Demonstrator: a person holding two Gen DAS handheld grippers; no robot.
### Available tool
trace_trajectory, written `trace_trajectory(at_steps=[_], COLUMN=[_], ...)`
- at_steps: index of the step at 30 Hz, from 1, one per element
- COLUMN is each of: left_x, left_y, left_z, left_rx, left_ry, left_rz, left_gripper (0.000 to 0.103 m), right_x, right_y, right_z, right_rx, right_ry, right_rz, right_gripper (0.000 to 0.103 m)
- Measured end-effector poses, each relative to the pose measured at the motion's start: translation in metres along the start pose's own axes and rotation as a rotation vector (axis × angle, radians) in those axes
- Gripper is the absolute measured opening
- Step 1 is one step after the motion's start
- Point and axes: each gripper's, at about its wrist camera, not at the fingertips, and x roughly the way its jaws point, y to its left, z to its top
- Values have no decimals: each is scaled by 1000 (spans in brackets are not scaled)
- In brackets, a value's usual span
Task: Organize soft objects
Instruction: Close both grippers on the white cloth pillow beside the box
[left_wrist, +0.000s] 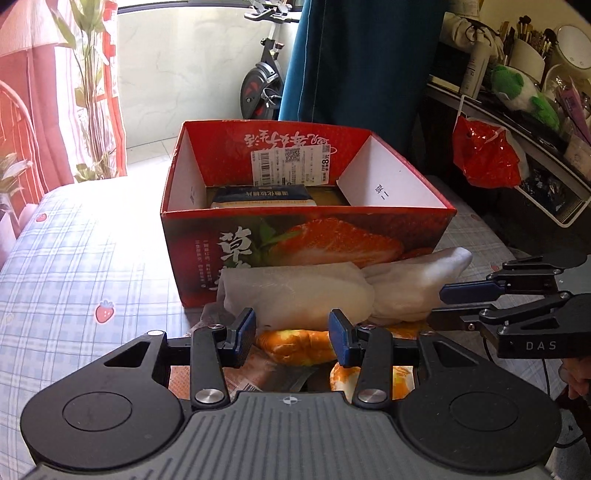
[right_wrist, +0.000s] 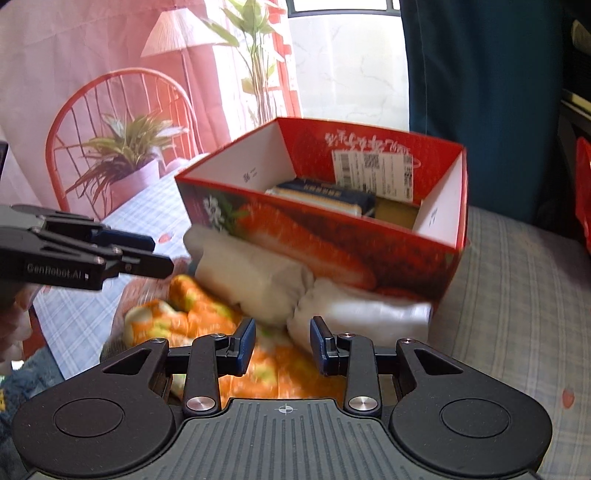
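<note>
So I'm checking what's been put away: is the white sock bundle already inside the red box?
No, the white sock bundle lies on the bed outside the red box, against its front wall.

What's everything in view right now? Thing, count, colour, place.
Strawberry box: 1, red, open-topped, on the bed.
Dark packet: 1, navy and white, inside the box.
White socks: bundle, count unclear, against the box front.
Orange cloth: 1 heap, orange, white and green, in front of the socks.
Bedsheet: 1, blue-white plaid with strawberries.
Plastic bag: 1, red, hanging at right.
Plush toy: 1, green and white, on the shelf.
Left gripper: open, empty, over the cloth.
Right gripper: open, empty.
</note>
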Motion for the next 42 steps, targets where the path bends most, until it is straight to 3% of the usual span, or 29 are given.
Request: trace_trajectory(at_steps=[3, 7, 11, 20, 31, 42], left_x=[4, 12, 27, 77, 118, 130], left_y=[9, 21, 21, 20, 28, 25], left_z=[1, 5, 10, 20, 10, 2], left_rx=[-14, -51, -49, -79, -122, -116], left_ry=[1, -6, 5, 74, 149, 140], left_rz=[13, 1, -8, -44, -90, -110], left_gripper=[47, 68, 68, 68, 67, 53], right_x=[0, -4, -4, 32, 71, 78], right_y=[-4, -17, -35, -59, -63, -58], right_z=[-9, -13, -13, -9, -6, -11], right_rx=[2, -6, 4, 121, 148, 134], right_ry=[3, -32, -46, -31, 18, 5], right_rz=[-27, -105, -138, -91, -56, -62], right_gripper=[32, 47, 51, 58, 50, 47])
